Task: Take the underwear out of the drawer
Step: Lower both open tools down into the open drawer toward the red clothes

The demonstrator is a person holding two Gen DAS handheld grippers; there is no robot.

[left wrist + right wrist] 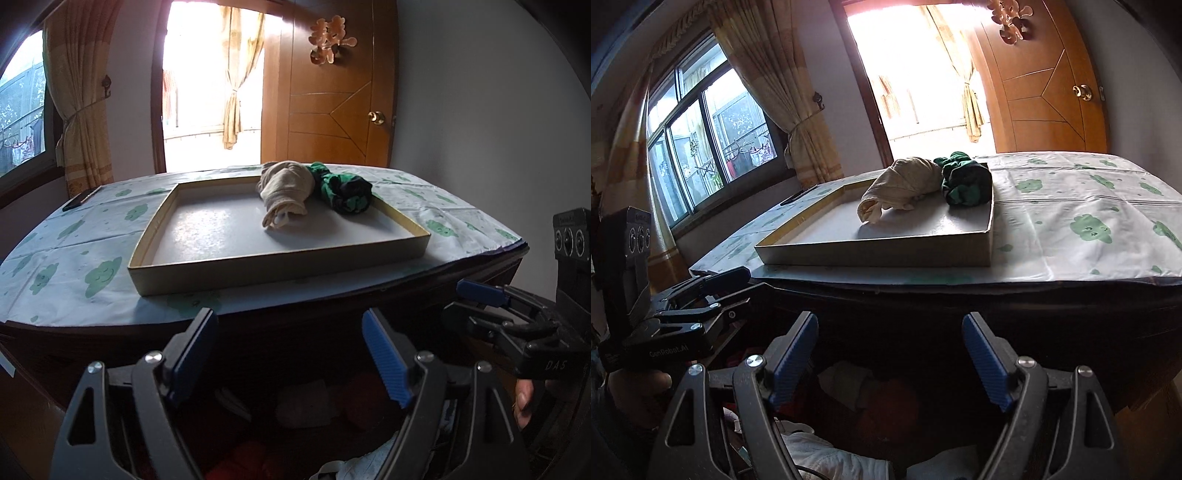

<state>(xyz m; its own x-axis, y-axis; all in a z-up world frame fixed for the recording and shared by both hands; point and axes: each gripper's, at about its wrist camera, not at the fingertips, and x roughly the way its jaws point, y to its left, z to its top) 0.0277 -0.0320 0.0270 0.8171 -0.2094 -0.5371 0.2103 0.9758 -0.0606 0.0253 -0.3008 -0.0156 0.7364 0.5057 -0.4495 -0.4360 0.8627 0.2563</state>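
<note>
Below the table's front edge, the open drawer (pixel 295 424) is dark and full of crumpled underwear: a white piece (pixel 306 402), a red piece (pixel 365 391), a white piece (pixel 846 384) and red cloth (pixel 890 402). My left gripper (pixel 290 332) hangs open over the drawer with nothing between its blue pads. My right gripper (pixel 890 332) is open and empty beside it, also seen as the right gripper (pixel 469 302) at the right edge. The left gripper (pixel 746 282) shows at the left of the right wrist view. On the table, a shallow tray (pixel 155 258) holds a beige rolled garment (pixel 284 195) and a green-black one (pixel 343 192).
The table (pixel 74 258) carries a white cloth with green cloud prints. A dark flat object (pixel 79 199) lies near its far left corner. Behind are a wooden door (pixel 332 110), a bright doorway, curtains and a window (pixel 701 147). A person's thumb (pixel 522 402) grips the right handle.
</note>
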